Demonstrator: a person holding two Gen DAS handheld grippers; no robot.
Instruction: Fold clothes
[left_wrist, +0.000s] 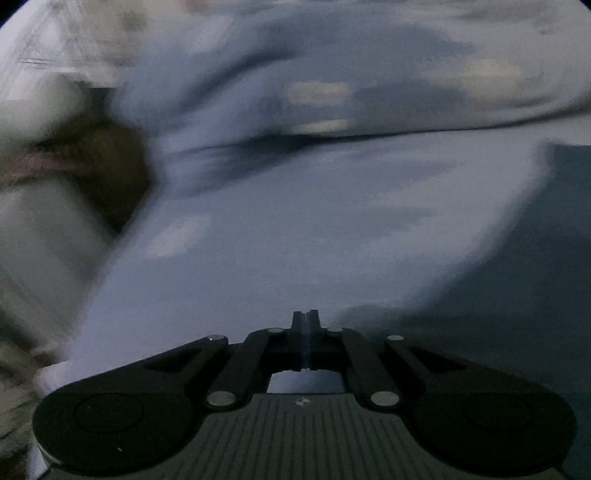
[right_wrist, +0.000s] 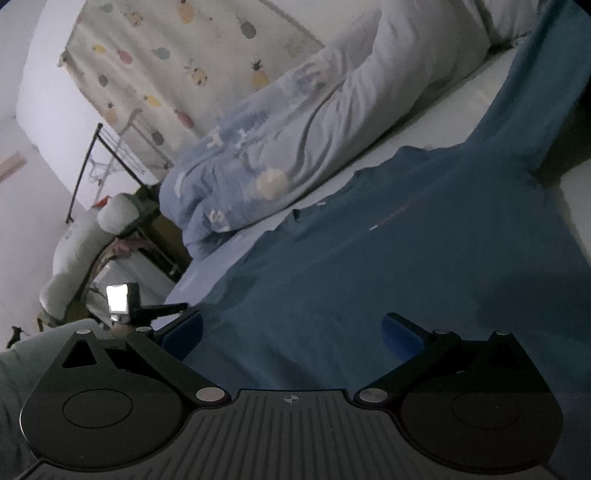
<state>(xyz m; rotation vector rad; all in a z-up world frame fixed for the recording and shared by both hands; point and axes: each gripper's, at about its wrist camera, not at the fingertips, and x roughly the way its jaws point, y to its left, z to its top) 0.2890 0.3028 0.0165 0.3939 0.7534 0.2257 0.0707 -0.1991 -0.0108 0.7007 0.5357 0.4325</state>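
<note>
A dark teal garment (right_wrist: 388, 251) lies spread flat on the pale bed sheet (right_wrist: 221, 254) in the right wrist view. My right gripper (right_wrist: 291, 332) is open just above its near part, blue pads (right_wrist: 400, 338) wide apart and empty. In the left wrist view, which is blurred, my left gripper (left_wrist: 306, 319) has its jaws pressed together over the pale sheet (left_wrist: 258, 258); nothing shows between them. A teal patch of the garment (left_wrist: 546, 258) lies to its right.
A rumpled light blue and white duvet (right_wrist: 295, 147) lies along the far side of the bed, also in the left wrist view (left_wrist: 314, 74). A pineapple-print curtain (right_wrist: 166, 55), a black clothes rack (right_wrist: 88, 166) and clutter stand beyond the bed's left edge.
</note>
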